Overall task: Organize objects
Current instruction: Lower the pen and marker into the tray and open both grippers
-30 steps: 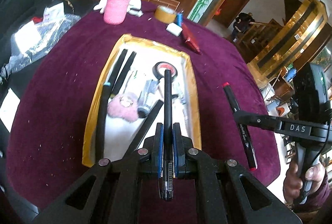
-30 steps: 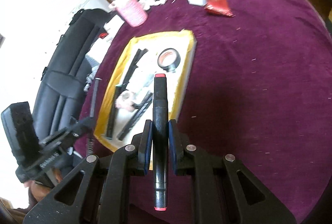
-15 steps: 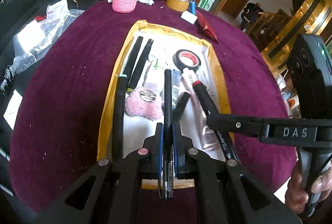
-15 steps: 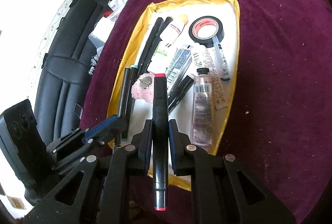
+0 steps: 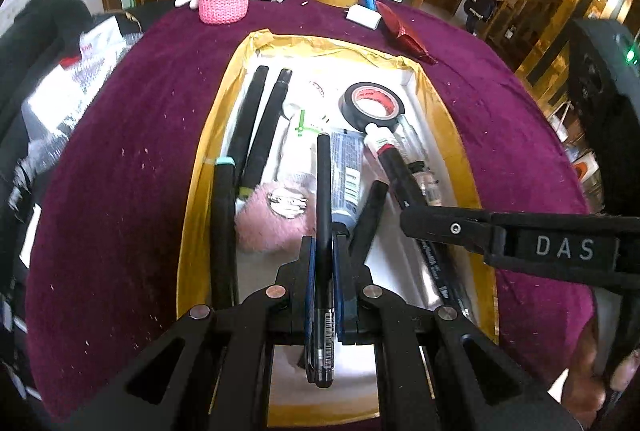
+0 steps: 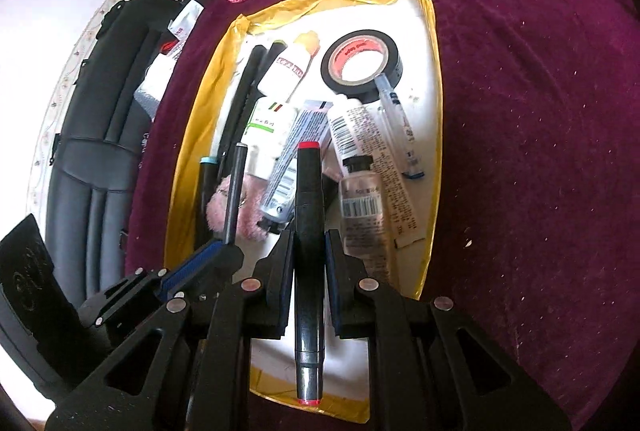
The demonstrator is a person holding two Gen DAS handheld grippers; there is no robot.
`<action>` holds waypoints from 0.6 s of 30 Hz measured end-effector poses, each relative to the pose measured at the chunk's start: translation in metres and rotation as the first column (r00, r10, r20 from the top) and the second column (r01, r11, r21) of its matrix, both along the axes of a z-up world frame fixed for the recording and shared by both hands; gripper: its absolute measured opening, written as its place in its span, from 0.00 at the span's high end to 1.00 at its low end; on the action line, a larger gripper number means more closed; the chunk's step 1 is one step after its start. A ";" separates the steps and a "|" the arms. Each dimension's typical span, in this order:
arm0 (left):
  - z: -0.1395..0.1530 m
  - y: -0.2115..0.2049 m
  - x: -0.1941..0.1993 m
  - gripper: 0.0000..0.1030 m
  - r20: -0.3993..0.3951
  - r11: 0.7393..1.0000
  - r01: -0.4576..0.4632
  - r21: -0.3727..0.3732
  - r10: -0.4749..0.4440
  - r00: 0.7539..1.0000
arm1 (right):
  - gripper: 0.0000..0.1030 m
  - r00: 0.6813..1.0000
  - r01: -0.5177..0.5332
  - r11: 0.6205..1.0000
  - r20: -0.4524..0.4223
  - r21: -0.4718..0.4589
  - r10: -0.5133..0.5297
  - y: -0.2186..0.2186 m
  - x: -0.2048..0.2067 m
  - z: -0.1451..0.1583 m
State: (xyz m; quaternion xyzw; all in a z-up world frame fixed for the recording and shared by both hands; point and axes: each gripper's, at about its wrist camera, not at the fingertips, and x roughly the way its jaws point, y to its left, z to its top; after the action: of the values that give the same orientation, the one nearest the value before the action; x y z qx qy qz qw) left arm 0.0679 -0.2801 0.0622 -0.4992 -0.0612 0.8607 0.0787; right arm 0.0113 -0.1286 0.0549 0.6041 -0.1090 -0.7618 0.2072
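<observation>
The step in hand looked like delivery: both pens were being brought over the gold-rimmed tray [image 5: 448,119] on the purple-clothed surface [image 5: 120,159]. The left hand-held gripper [image 5: 324,255] was clamped on a slim black pen [image 5: 323,191], held lengthwise above a pink fluffy ball [image 5: 268,219] and some tubes. The right hand-held gripper [image 6: 308,251] was clamped on a red-tipped marker [image 6: 308,215], poised over the tray's near middle, beside a small clear bottle [image 6: 360,207]. A roll of black tape [image 6: 360,67] lay at the tray's far end. Next, each pen probably needed lowering into a free gap among the clutter, then release
</observation>
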 end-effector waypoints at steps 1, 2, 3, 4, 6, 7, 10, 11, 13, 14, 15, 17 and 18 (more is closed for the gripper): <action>-0.001 0.001 -0.001 0.95 -0.003 1.000 -0.001 -0.014 0.001 1.000 | 0.87 1.000 -0.002 1.000 -0.005 0.008 0.002 -0.001 0.000 0.000; -0.002 0.001 -0.002 0.95 -0.005 1.000 -0.002 -0.027 0.002 1.000 | 0.87 1.000 -0.004 1.000 -0.007 0.014 0.004 -0.002 0.000 -0.001; -0.002 0.002 -0.003 0.95 -0.010 0.999 -0.003 -0.045 0.003 1.000 | 0.87 1.000 -0.004 1.000 -0.005 0.014 0.004 -0.002 -0.001 -0.002; -0.003 0.002 -0.003 0.95 -0.011 0.999 -0.004 -0.054 0.004 1.000 | 0.87 1.000 -0.004 1.000 -0.002 0.014 0.004 -0.003 -0.001 -0.003; -0.004 0.003 -0.004 0.95 -0.012 0.997 -0.009 -0.075 0.008 1.000 | 0.87 1.000 -0.003 1.000 0.001 0.017 0.003 -0.003 -0.002 -0.005; -0.005 0.003 -0.005 0.95 -0.013 0.997 -0.010 -0.082 0.009 1.000 | 0.87 1.000 -0.003 1.000 0.004 0.016 0.003 -0.004 -0.003 -0.006; -0.007 0.004 -0.006 0.95 -0.020 0.995 -0.010 -0.100 0.008 1.000 | 0.87 1.000 -0.002 1.000 0.009 0.018 0.002 -0.005 -0.005 -0.009; -0.007 0.005 -0.006 0.95 -0.022 0.994 -0.008 -0.106 0.006 1.000 | 0.87 1.000 -0.001 1.000 0.010 0.020 0.001 -0.005 -0.005 -0.010; -0.007 0.006 -0.008 0.95 -0.023 0.994 -0.006 -0.107 0.003 1.000 | 0.87 1.000 0.004 1.000 0.015 0.021 -0.005 -0.005 -0.008 -0.012; -0.007 0.006 -0.008 0.95 -0.023 0.994 -0.005 -0.107 0.003 1.000 | 0.87 1.000 0.006 1.000 0.017 0.023 -0.007 -0.004 -0.009 -0.013; -0.008 0.007 -0.008 0.95 -0.024 0.994 -0.004 -0.110 0.002 1.000 | 0.87 1.000 0.008 1.000 0.018 0.027 -0.008 -0.005 -0.010 -0.014; -0.008 0.007 -0.008 0.95 -0.022 0.994 -0.003 -0.108 0.001 1.000 | 0.87 1.000 0.010 1.000 0.017 0.027 -0.011 -0.004 -0.011 -0.014; -0.009 0.007 -0.009 0.95 -0.019 0.994 -0.003 -0.105 0.001 1.000 | 0.87 1.000 0.008 0.999 0.011 0.032 -0.009 -0.005 -0.011 -0.013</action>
State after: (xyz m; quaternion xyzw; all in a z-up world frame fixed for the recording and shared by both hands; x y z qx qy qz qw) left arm 0.0594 -0.2735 0.0533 -0.4943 -0.0155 0.8676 0.0521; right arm -0.0001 -0.1336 0.0416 0.6109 -0.1004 -0.7611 0.1936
